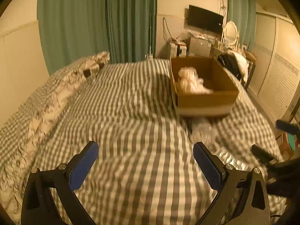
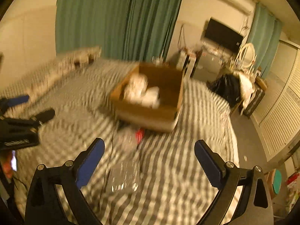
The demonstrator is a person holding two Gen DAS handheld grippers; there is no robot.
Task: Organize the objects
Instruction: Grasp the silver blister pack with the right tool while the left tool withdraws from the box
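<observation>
An open cardboard box point(image 1: 204, 101) sits on the striped bed point(image 1: 121, 112) and holds a pale crumpled bundle point(image 1: 191, 83). It also shows in the right wrist view point(image 2: 148, 116) with the bundle point(image 2: 142, 91) inside. Clear plastic packets point(image 2: 127, 140) with a red item point(image 2: 140, 134) lie on the bed in front of the box; one shows in the left wrist view point(image 1: 204, 131). My left gripper point(image 1: 145, 159) is open and empty over the bed. My right gripper point(image 2: 149, 157) is open and empty above a clear packet point(image 2: 125, 176).
Patterned pillows point(image 1: 61, 86) lie along the left wall. Green curtains point(image 1: 97, 18) hang behind the bed. A TV point(image 1: 205, 19), a dresser with an oval mirror point(image 1: 231, 31) and a dark bag point(image 1: 230, 64) stand at the back right. White louvred doors point(image 2: 281, 112) line the right wall.
</observation>
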